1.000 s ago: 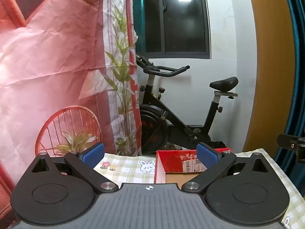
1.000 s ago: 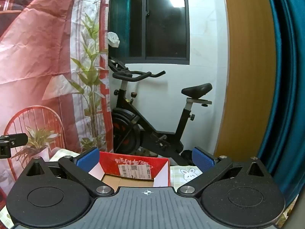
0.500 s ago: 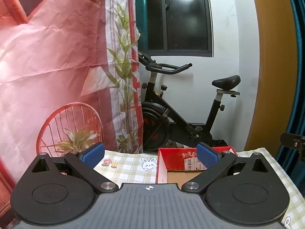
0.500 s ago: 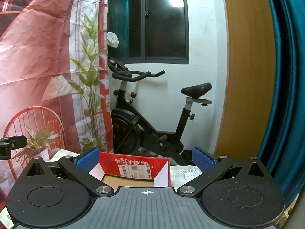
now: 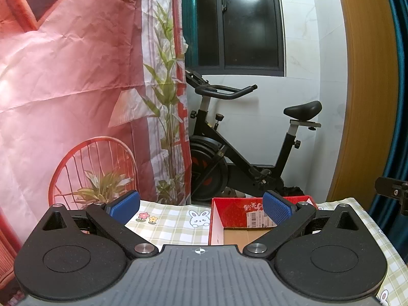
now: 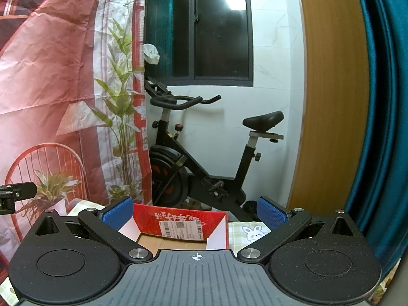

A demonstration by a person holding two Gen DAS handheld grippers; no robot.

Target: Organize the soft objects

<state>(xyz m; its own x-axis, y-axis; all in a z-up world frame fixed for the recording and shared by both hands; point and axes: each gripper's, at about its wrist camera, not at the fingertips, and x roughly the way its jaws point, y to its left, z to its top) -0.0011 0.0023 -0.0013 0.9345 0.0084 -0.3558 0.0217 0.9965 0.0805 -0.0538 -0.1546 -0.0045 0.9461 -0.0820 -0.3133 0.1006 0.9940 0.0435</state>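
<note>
Both claws, left gripper (image 5: 201,205) and right gripper (image 6: 196,213), hung spread and empty, red box (image 6: 178,225) sitting just ahead between right pads, off toward left claw's right pad; no soft objects showing, so best tilted down to find one first.

Both wrist cams sit low over the checked rabbit-print tablecloth (image 5: 176,223), facing level at 12 o'clock. Shared: open red cardboard box (image 5: 236,210) (image 6: 178,221), black exercise bike (image 5: 244,150) (image 6: 204,158), dark window. Left cam sees right unit at 3 o'clock; right cam sees left unit at 9.
</note>
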